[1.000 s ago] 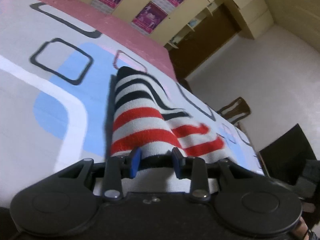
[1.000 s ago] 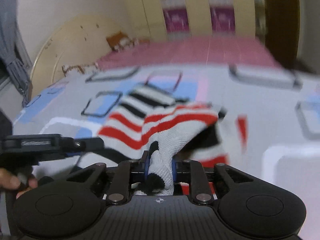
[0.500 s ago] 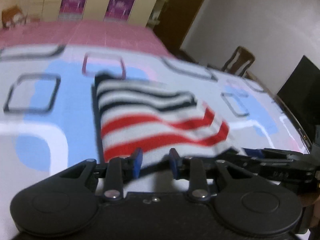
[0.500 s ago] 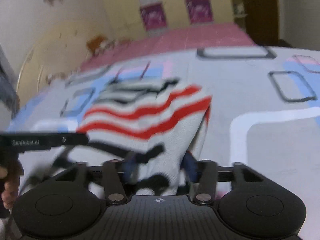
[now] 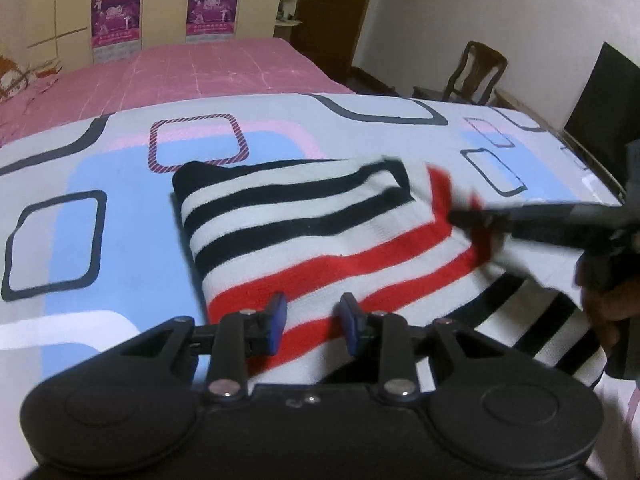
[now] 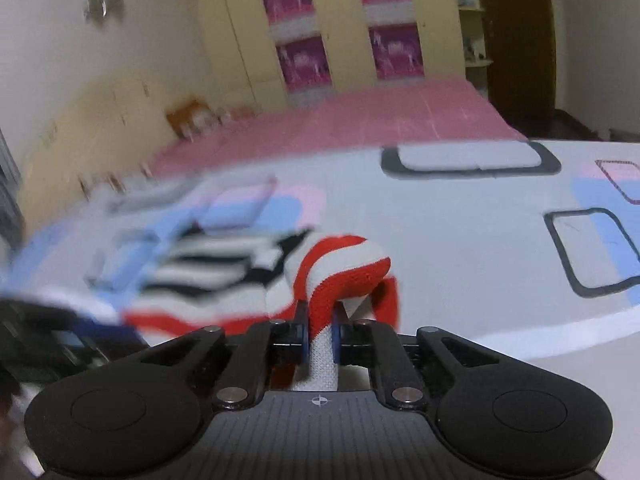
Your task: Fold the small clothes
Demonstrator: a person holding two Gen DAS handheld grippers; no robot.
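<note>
Striped sweater (image 5: 320, 236) lying part-folded on bedsheet (image 5: 80, 216), centre frame, long axis running lower-left to upper-right. Right gripper (image 6: 320, 334) clenching red-striped fold, jaws having just been closing on cloth. Left gripper (image 5: 313, 326) straddling near hem, jaws parted, pads not visibly pressing. Right-frame edge needing carrying leftward.

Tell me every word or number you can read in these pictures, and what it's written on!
None can be read.
Purple posters on the yellow wardrobe doors: they carry lines of print, too small and blurred to read.
Right gripper: only a small crosshair mark on its body, no letters.
Left gripper: no lettering shows.
Striped sweater and patterned bedsheet: stripes and shapes only, no words.
</note>
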